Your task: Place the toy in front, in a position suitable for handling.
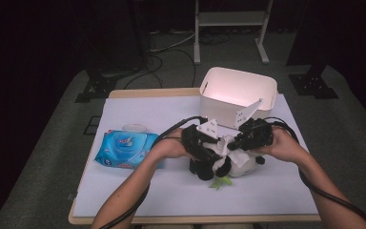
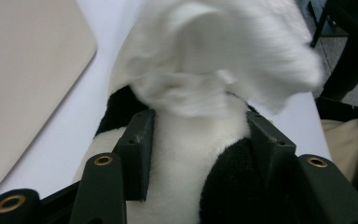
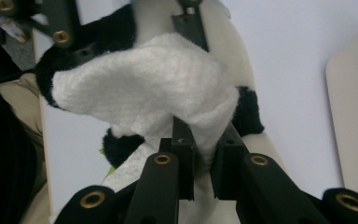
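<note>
A black-and-white plush panda (image 1: 242, 165) lies on the white table cover, near its front. My left gripper (image 1: 210, 161) comes at it from the left. In the left gripper view the jaws flank the panda's white body (image 2: 186, 163) and the pads press into the fur, so the left gripper (image 2: 198, 135) is shut on it. My right gripper (image 1: 234, 142) is shut on a white wipe (image 1: 228, 142). The wipe (image 3: 144, 88) is pinched at the right gripper (image 3: 203, 140) and draped over the panda (image 3: 244, 60). In the left gripper view the wipe (image 2: 223, 56) looks blurred.
A blue pack of wet wipes (image 1: 124, 149) lies at the table's left. A white bin (image 1: 238, 93) stands open at the back, just behind both hands. A small green piece (image 1: 220, 182) sticks out under the panda. Cables trail from both grippers toward the front edge.
</note>
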Motion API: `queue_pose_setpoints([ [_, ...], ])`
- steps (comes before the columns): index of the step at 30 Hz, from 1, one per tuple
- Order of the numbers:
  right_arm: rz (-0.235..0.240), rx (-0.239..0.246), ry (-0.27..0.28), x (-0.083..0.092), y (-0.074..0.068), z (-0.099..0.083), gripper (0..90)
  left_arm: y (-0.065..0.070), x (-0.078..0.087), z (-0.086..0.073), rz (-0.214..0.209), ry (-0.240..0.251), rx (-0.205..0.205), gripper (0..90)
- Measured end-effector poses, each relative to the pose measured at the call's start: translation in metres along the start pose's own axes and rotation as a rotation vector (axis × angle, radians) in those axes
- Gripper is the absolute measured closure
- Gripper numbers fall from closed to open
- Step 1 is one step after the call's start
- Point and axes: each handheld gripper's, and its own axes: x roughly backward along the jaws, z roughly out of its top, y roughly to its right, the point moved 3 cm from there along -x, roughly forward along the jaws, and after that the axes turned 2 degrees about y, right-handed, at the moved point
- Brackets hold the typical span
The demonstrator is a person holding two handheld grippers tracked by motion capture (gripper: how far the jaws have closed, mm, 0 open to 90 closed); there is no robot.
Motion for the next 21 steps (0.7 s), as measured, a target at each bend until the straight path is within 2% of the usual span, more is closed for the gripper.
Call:
queue_pose_setpoints([
  [2,0.000,0.002,-0.012,-0.001,-0.001,-0.001,81.0,0.003,0.001,0.000,0.010,-0.017,-0.013,47.8],
  [5,-0.006,0.005,-0.019,0.002,-0.002,-0.006,80.9,0.006,0.003,-0.002,0.014,-0.015,-0.008,47.8],
  [15,0.004,-0.073,0.048,0.023,0.000,-0.042,80.9,0.014,0.006,-0.004,0.007,0.004,-0.001,47.2],
  [19,0.018,-0.101,0.066,0.023,-0.002,-0.052,81.2,0.016,0.005,-0.001,-0.007,-0.001,0.006,44.5],
  [21,0.029,-0.102,0.056,0.017,-0.004,-0.054,81.4,0.016,0.006,0.001,-0.014,0.010,0.027,40.7],
])
